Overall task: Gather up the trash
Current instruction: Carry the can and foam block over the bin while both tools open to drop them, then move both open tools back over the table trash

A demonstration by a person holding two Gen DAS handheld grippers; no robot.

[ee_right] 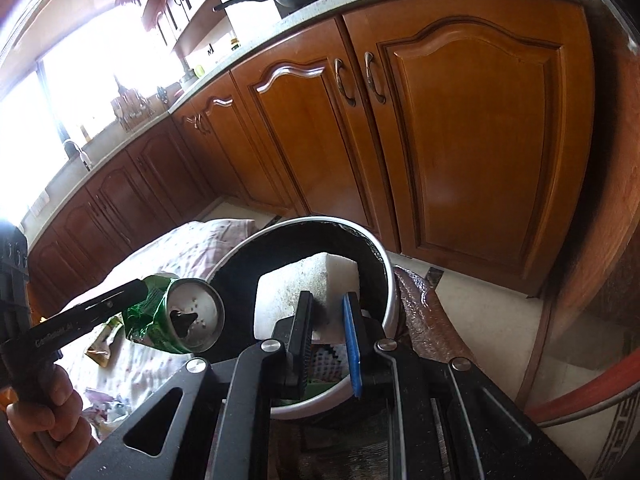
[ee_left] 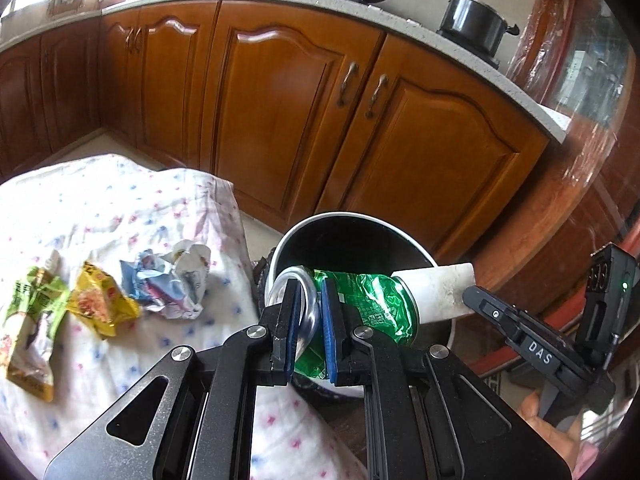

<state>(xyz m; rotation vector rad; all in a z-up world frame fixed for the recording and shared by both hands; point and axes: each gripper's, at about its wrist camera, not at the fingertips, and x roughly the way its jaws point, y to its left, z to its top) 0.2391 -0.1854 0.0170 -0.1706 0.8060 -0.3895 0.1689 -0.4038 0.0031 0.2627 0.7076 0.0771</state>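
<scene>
I hold the crushed green can clamped in my left gripper and a white foam block in my right gripper — both over the bin. I'd release well inside the rim — wrappers wait on the surface.

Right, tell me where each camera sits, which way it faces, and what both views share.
Left wrist: on the left gripper, looking forward and down at the crushed green drink can it clamps over the white round bin; the right gripper enters from the right.
Right wrist: on the right gripper, facing the white foam block it holds over the bin; the left gripper and a hand show at left.
Shared: can, block, bin, brown wooden cabinets.
</scene>
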